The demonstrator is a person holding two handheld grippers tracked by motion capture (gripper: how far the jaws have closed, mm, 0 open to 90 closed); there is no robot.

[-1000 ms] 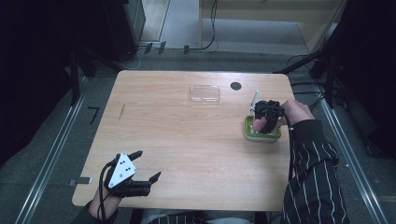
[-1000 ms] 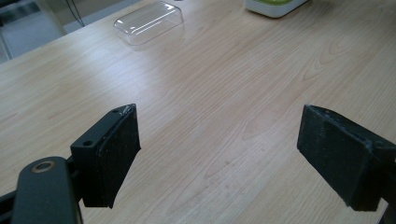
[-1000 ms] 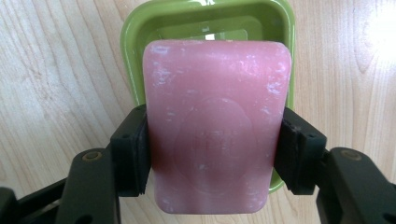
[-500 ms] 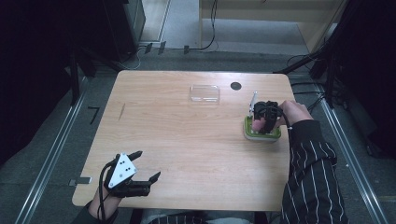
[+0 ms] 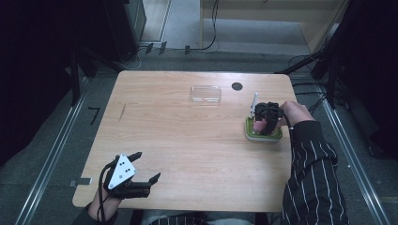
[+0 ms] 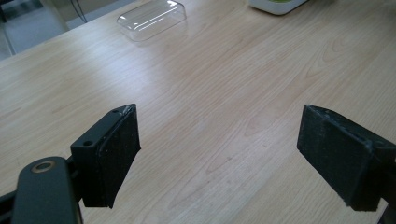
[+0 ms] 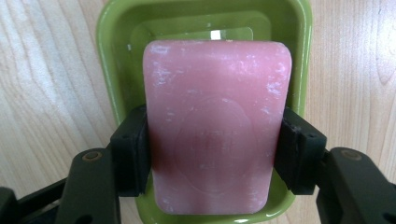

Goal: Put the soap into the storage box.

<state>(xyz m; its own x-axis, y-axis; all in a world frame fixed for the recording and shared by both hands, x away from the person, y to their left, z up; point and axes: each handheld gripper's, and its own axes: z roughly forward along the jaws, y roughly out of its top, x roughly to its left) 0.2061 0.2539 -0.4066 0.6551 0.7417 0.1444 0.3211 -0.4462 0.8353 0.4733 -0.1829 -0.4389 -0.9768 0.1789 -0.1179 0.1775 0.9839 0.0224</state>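
A pink bar of soap (image 7: 215, 121) lies over a green soap dish (image 7: 112, 60), and my right gripper (image 7: 212, 154) is shut on its two long sides. In the high view that gripper (image 5: 267, 123) points down over the green dish (image 5: 250, 133) at the table's right side, with the pink soap (image 5: 258, 126) showing at its tip. My left gripper (image 5: 143, 166) rests open near the front left corner of the table. Its own view shows its jaws (image 6: 219, 154) wide apart over bare wood.
A clear plastic lid (image 5: 206, 93) lies at the back middle of the wooden table (image 5: 187, 140); the lid (image 6: 152, 18) also appears far ahead of my left gripper. A round black hole (image 5: 237, 86) sits beside it. A white stick-like object (image 5: 253, 104) stands behind the dish.
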